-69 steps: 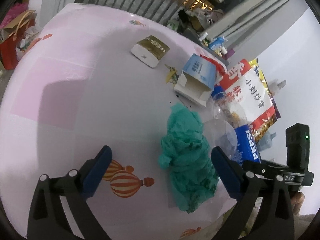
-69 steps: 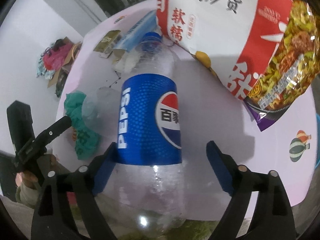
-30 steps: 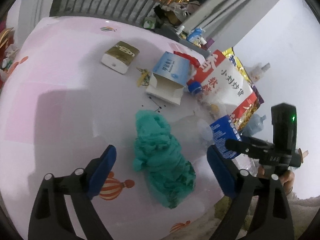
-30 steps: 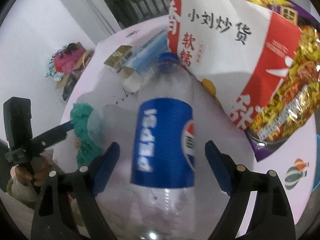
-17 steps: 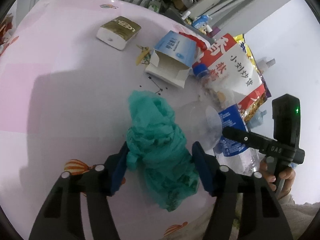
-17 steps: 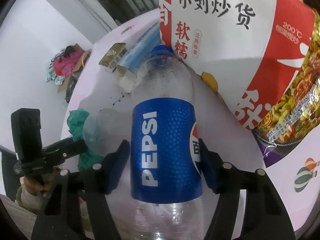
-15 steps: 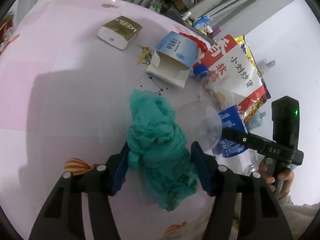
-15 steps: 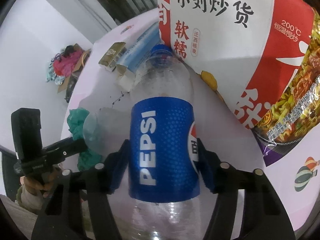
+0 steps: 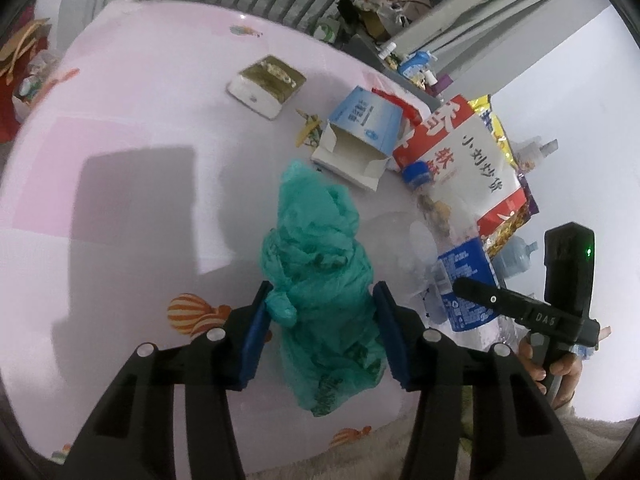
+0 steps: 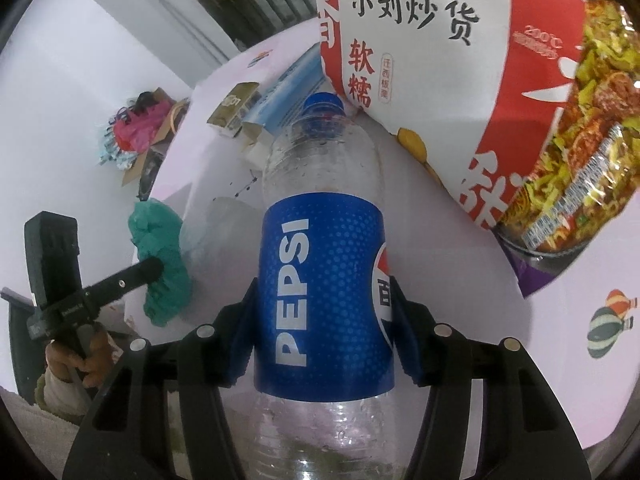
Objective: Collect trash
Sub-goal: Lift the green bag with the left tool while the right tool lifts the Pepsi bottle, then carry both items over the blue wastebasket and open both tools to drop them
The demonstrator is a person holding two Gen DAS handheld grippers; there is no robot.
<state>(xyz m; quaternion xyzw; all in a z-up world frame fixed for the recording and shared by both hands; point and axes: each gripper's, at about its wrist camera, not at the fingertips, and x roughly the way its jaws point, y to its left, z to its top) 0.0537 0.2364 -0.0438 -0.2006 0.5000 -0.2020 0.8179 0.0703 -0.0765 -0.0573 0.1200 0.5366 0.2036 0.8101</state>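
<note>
Two claws, each w/ its own bit of trash. My left claw (image 9: 323, 332) is closing, pads touching both sides of the green plastic bag (image 9: 320, 280): crumpled, thin, soft film, so it gives under the squeeze. The bag's long axis runs straight away from me, in line w/ the fingers, so I pinch across its narrow waist. It lies on the pink tablecloth (image 9: 132, 184) near the front edge.

My right claw (image 10: 323, 332) pinches the Pepsi bottle (image 10: 320, 280) across its blue label; clear ribbed plastic, empty-looking, neck & blue cap pointing away from me. It sits just right of the bag.

Beyond: an open blue-white carton (image 9: 358, 140), stiff card; a glossy red-white snack bag (image 10: 440, 60) touching the bottle's cap end; a small flat pack (image 9: 266, 84) further off.
</note>
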